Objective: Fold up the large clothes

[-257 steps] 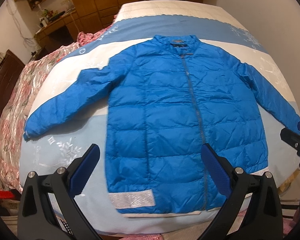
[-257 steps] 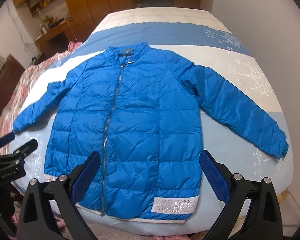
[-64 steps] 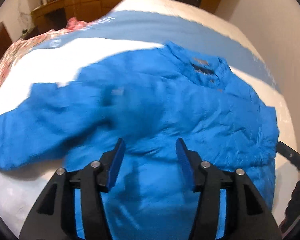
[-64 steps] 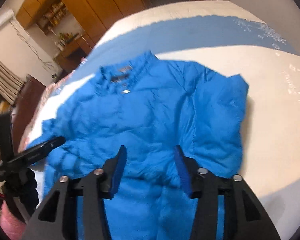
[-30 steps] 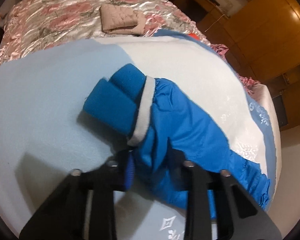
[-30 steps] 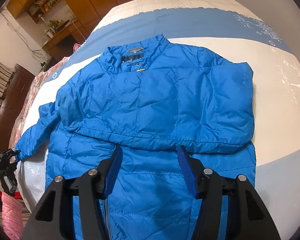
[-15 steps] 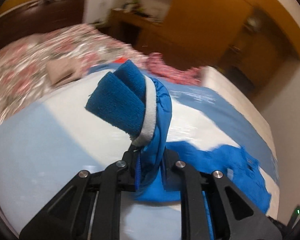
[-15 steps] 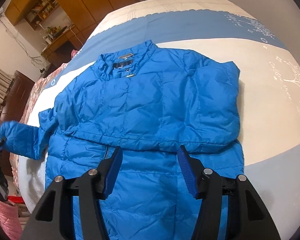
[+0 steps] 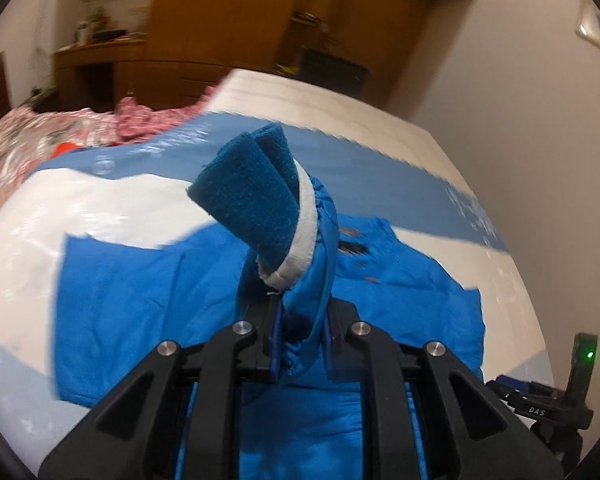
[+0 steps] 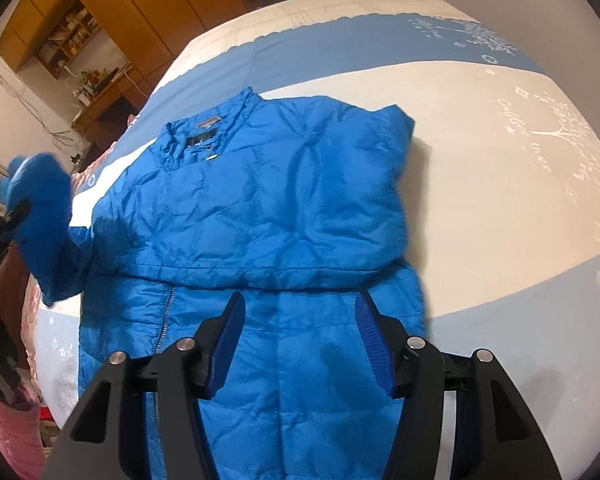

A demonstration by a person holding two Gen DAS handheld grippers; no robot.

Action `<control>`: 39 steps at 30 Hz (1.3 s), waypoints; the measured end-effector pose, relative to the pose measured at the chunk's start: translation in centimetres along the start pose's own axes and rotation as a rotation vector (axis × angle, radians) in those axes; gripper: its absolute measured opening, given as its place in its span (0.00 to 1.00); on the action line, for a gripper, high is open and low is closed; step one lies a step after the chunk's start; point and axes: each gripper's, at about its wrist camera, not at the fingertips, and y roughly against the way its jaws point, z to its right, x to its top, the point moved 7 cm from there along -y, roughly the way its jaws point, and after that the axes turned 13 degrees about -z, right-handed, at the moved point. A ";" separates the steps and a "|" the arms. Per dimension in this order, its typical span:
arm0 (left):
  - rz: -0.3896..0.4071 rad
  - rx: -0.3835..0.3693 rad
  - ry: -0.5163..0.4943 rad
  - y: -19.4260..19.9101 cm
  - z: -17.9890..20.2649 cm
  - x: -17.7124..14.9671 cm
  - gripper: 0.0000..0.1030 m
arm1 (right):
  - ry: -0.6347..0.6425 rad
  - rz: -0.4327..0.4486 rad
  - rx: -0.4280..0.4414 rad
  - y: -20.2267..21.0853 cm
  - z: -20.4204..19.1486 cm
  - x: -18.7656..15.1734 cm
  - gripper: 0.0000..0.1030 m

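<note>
A blue puffer jacket (image 10: 260,208) lies face up on the bed, its right-side sleeve folded across the chest. My left gripper (image 9: 300,336) is shut on the other sleeve just behind its knit cuff (image 9: 252,204), holding it lifted above the jacket body (image 9: 140,300). The lifted sleeve (image 10: 44,216) also shows at the left of the right wrist view. My right gripper (image 10: 300,336) is open and empty, hovering over the jacket's lower front.
The bed (image 10: 500,160) has a blue and white cover. A pink floral quilt (image 9: 28,136) lies at its left side. Wooden wardrobes (image 9: 228,24) and a desk stand behind. A white wall (image 9: 520,100) runs along the right.
My left gripper has swung the held sleeve up and toward the jacket body, which now lies under it. The right gripper has stayed open over the jacket's lower front.
</note>
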 end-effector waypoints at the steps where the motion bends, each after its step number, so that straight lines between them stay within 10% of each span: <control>1: -0.016 -0.005 -0.018 -1.0 1.0 -0.1 0.13 | 0.001 -0.001 -0.003 0.0 0.2 0.0 0.56; 10: -0.282 -0.123 -0.166 -10.1 6.2 -4.6 0.30 | 0.032 -0.003 0.004 0.2 0.6 1.2 0.56; 15: -0.228 -0.198 -0.170 -6.3 5.4 -5.1 0.48 | 0.076 -0.017 0.060 -0.3 -1.5 2.9 0.56; 20: -0.227 0.023 -0.078 -6.3 -1.1 -3.5 0.49 | 0.133 -0.090 0.168 -2.9 -5.7 5.1 0.56; 28: -0.322 0.055 -0.037 -11.5 -4.8 -4.9 0.48 | 0.084 -0.266 0.258 -9.7 -8.2 7.8 0.56; 33: -0.334 0.054 -0.045 -12.9 -5.2 -5.1 0.48 | 0.110 -0.267 0.310 -10.6 -9.2 8.0 0.14; 39: -0.301 0.019 -0.032 -10.8 -4.4 -3.9 0.46 | 0.128 -0.181 0.290 -7.4 -8.5 8.7 0.13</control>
